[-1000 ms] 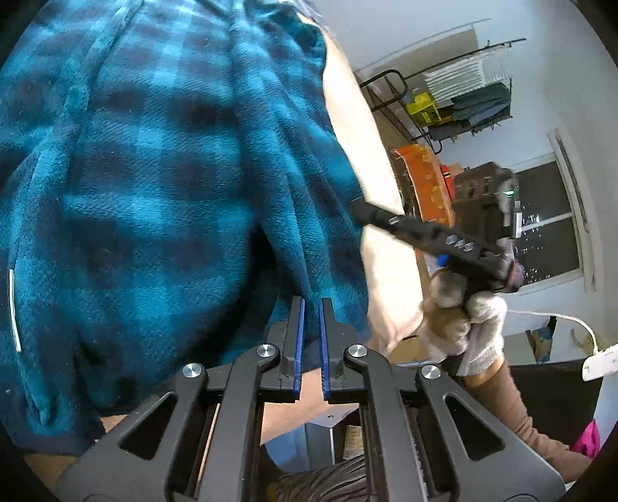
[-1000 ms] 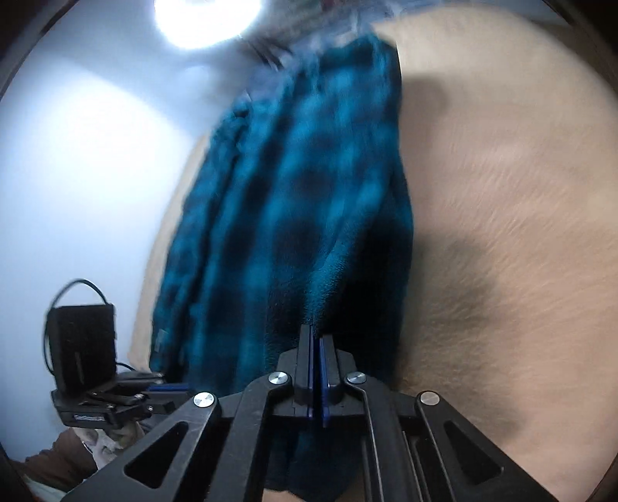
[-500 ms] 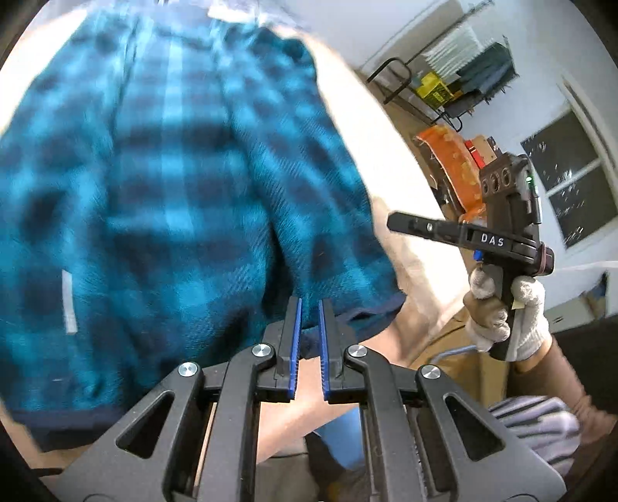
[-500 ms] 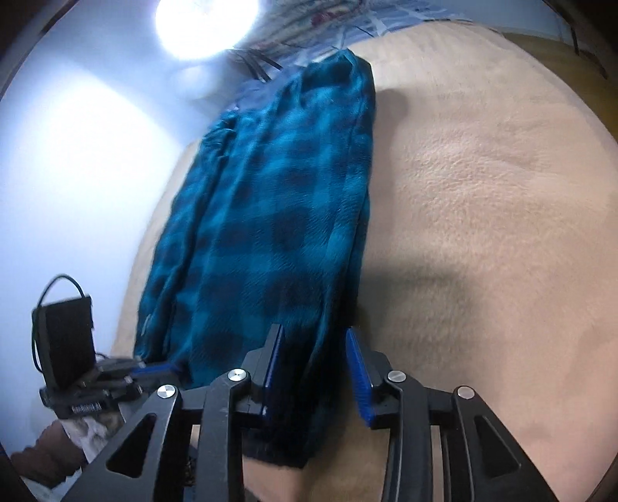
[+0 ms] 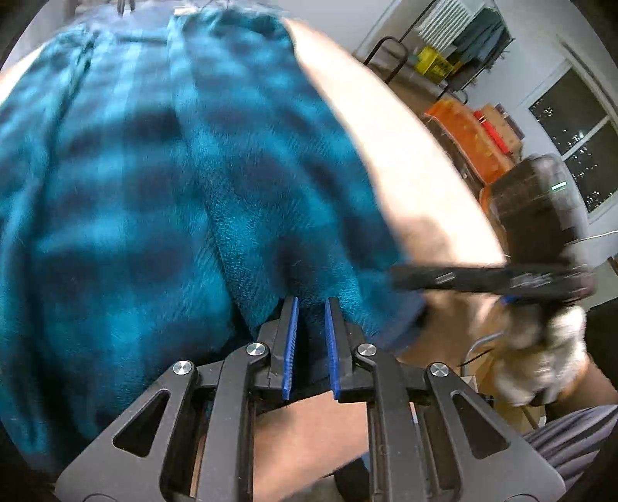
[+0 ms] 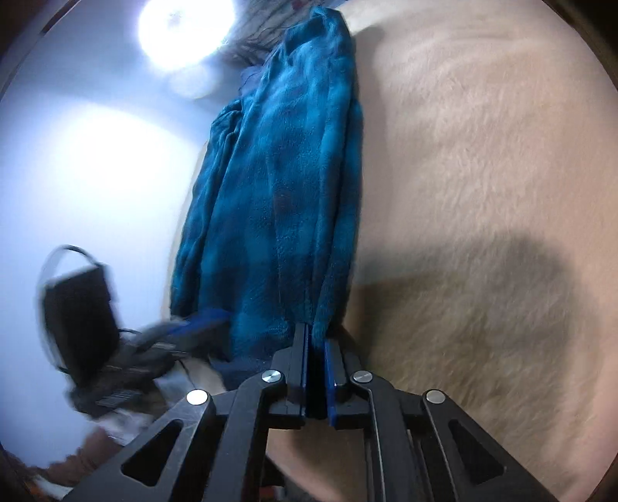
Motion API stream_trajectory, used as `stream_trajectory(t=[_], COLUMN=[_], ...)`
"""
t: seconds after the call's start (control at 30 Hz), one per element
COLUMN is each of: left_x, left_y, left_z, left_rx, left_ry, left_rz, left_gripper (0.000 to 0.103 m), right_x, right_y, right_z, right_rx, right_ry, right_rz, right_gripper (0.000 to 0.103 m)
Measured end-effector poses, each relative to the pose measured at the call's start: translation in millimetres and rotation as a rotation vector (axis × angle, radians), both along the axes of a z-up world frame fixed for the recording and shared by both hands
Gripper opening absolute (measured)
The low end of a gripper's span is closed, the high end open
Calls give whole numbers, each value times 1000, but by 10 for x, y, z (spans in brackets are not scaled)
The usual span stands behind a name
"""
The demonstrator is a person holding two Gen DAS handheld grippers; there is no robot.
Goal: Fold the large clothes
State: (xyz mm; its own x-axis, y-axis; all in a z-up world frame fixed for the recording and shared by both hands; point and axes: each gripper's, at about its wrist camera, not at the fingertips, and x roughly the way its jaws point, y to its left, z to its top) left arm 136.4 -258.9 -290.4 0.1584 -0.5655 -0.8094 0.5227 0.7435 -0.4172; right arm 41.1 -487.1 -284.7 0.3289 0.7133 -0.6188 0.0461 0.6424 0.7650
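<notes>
A large teal and dark-blue plaid fleece garment (image 5: 162, 185) lies on a beige fleece blanket (image 5: 390, 154). My left gripper (image 5: 311, 309) is at the garment's near hem, jaws narrowly apart with cloth between the blue pads (image 5: 291, 340). My right gripper (image 6: 316, 340) is shut on the garment's near edge (image 6: 278, 216), which rises bunched in long folds. The right gripper also shows in the left wrist view (image 5: 494, 278), blurred, held by a gloved hand (image 5: 540, 359).
The beige blanket (image 6: 483, 193) fills the right of the right wrist view. A bright ceiling lamp (image 6: 185, 31) glares above. In the left wrist view, orange bins (image 5: 463, 131), a metal rack (image 5: 455, 46) and a dark window (image 5: 571, 127) stand at the far right.
My right gripper was open half a second ago and has shut on the garment's edge and lifted it. The left gripper stays at the hem, jaws a little wider.
</notes>
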Motion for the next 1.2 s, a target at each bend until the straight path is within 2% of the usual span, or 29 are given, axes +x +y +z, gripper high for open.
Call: stream_trajectory(t=[0.07, 0.13, 0.2, 0.23, 0.27, 0.3, 0.33, 0.5, 0.6, 0.67, 0.73, 0.77, 0.8, 0.83, 0.9, 0.93, 1.03, 1.2], left_x=[-23, -88, -218, -327, -397, -480, -536, -607, -601, -560, -501, -484, -459, -386, -304, -274, -293, -286], left_y=[11, 19, -32, -104, -151, -261, -353, -759, -873, -934, -973, -941, -911, -848, -736, -634, -404, -174], left_z=[44, 148, 306, 413, 452, 498, 505, 321, 169, 56, -22, -25, -29, -13, 31, 81, 255, 416], left_rx=[-1, -5, -16, -17, -14, -5, 7, 90, 160, 210, 236, 239, 223, 184, 125, 72, -34, -120], left_ry=[-4, -17, -80, -139, -165, -195, -205, -206, -215, -213, -221, -230, -220, -181, -122, -88, -50, -31], left_rz=[9, 24, 7, -13, -25, -51, -74, -123, -112, -107, -93, -79, -73, -55, -34, -15, 29, 82], left_gripper=[14, 21, 51, 59, 72, 77, 77, 77, 77, 77, 61, 46, 34, 27, 19, 18, 17, 16], right_x=[-32, -68, -96, -111, -126, -136, -142, -79, 14, 76, 165, 214, 288, 349, 512, 590, 901, 1484], right_y=[-31, -106, -291, -393, -497, -592, -682, -902, -1022, -1113, -1183, -1219, -1229, -1227, -1213, -1197, -1075, -858], right_z=[102, 182, 251, 269, 297, 332, 363, 438, 480, 495, 511, 513, 515, 511, 501, 497, 469, 331], right_rx=[-70, -143, -97, -70, -53, -51, -58, -90, -120, -130, -133, -128, -122, -118, -112, -113, -117, -110], right_ry=[-17, -28, -47, -60, -70, -83, -93, -115, -127, -134, -140, -144, -145, -147, -150, -153, -167, -169], right_rz=[9, -1, -53, -78, -104, -137, -170, -228, -233, -238, -246, -249, -250, -251, -246, -242, -216, -200], right_gripper=[4, 11, 33, 34, 35, 37, 39, 49, 61, 63, 64, 64, 65, 66, 66, 66, 67, 72])
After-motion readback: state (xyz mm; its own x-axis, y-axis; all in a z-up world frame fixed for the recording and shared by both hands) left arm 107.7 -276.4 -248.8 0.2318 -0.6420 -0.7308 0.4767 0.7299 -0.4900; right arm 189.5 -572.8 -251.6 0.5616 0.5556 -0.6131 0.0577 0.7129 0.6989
